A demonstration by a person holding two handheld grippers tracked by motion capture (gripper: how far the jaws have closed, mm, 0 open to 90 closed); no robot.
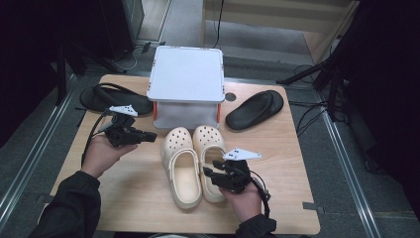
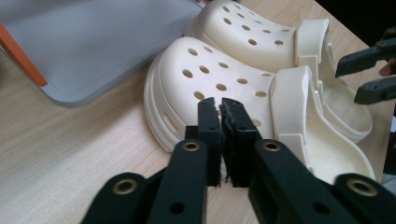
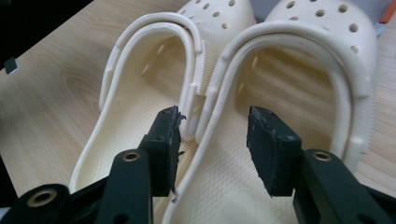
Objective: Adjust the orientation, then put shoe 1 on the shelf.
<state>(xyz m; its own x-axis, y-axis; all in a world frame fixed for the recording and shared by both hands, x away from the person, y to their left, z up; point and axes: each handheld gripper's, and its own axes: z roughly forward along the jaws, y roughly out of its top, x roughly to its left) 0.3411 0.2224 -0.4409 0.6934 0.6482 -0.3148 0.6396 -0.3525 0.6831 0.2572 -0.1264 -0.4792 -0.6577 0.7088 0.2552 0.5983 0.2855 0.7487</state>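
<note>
The clogs [image 1: 190, 161] lie side by side before the grey stand [image 1: 185, 74]. The left gripper [image 1: 148, 135], jaws closed and empty, sits beside their toes; the right gripper [image 1: 210, 173], jaws parted and empty, straddles their adjoining heel edges.

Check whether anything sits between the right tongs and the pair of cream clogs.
Nothing visible does. The right tongs stand open right at the heel end of the cream clogs, their jaws either side of the two inner rims where the clogs lie side by side. The left tongs are shut, beside the toe of one clog.
</note>
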